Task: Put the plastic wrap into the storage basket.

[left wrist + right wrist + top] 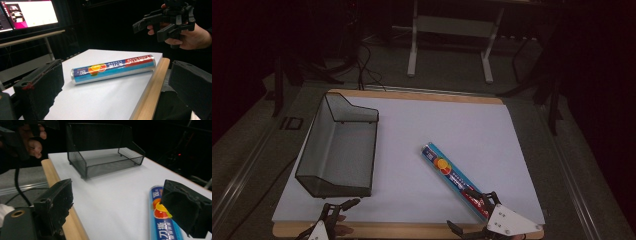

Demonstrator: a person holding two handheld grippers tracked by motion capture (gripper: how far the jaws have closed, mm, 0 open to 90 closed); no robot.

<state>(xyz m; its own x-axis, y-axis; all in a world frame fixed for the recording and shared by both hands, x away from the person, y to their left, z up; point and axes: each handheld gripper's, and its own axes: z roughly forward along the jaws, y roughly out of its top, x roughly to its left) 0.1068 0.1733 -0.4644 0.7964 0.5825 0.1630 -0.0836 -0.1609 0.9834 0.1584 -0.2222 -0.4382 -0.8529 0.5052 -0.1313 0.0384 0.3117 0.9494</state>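
Black wire-mesh basket [339, 150] on a pale lavender-white tabletop [422, 195] edged in light wood. The roll [455, 179] flashes blue and silver, red at one end, an orange fruit print midway.

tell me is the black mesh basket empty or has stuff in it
Empty. The mesh basket shows only its bare floor in the high view; the foil roll lies outside on the white mat.

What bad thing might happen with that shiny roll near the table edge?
1. The roll is round and its near end lies close to the table's wooden edge, so a nudge might send it rolling off.
2. The right gripper has its jaws open right at that end; closing off-centre on the smooth wrapper might squirt it away.
3. The mesh tray is across the sheet, so a long carry could mean a drop.
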